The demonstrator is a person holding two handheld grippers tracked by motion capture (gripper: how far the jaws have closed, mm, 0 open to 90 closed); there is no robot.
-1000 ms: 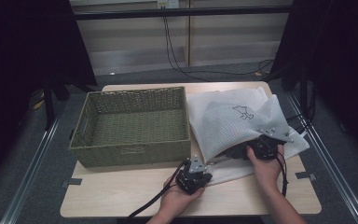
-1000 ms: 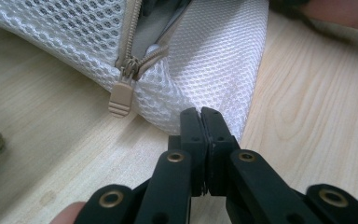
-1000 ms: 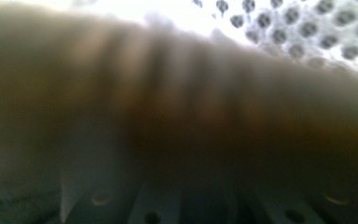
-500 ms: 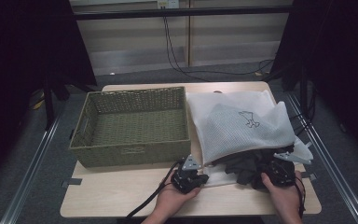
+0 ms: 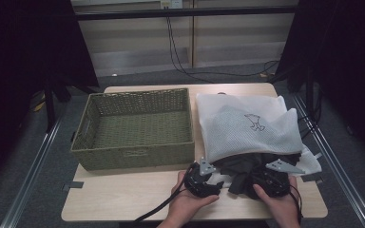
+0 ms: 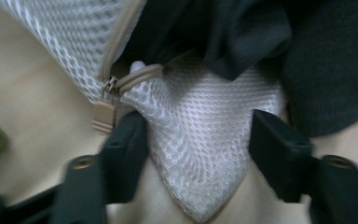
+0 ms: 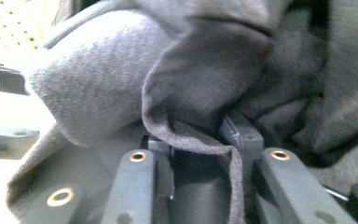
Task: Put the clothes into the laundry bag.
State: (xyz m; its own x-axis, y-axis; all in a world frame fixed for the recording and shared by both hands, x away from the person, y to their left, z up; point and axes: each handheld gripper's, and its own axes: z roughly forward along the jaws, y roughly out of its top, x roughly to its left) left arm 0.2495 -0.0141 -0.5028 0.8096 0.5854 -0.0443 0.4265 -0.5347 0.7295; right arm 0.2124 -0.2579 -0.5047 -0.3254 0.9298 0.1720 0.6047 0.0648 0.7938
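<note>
2 grippers work at the near edge of the counter point(image 5: 123, 204), where a white mesh laundry bag point(image 5: 247, 128) lies to the right of an empty woven basket point(image 5: 133, 128), with dark clothing point(image 5: 240, 168) spilling out of its open mouth toward the person.

the left gripper point(image 5: 214, 183) has just been opening: in the left gripper view its jaws stand well apart on either side of the bag's corner point(image 6: 200, 149), the mesh lying loose between them and the pads not pressing on it. the zipper pull point(image 6: 103, 116) sits just beside the left jaw.

the right gripper point(image 5: 254, 180) has also just been opening a little; in the right gripper view a fold of dark cloth point(image 7: 191, 135) lies between its jaws, and whether the pads still pinch it i cannot tell, since the cloth drapes over them.

the step in hand looks like drawing the clothing out of the bag. to do it well, the left gripper should close again on the mesh corner, low and near the zipper end, to pin the bag to the counter. the right gripper should take a deep bite of cloth, not just a hem, and pull toward the near edge, level with the counter, so the bag mouth does not lift or bunch. keep the zipper pull clear of the jaws, and watch for cloth snagging on the zipper teeth.
</note>
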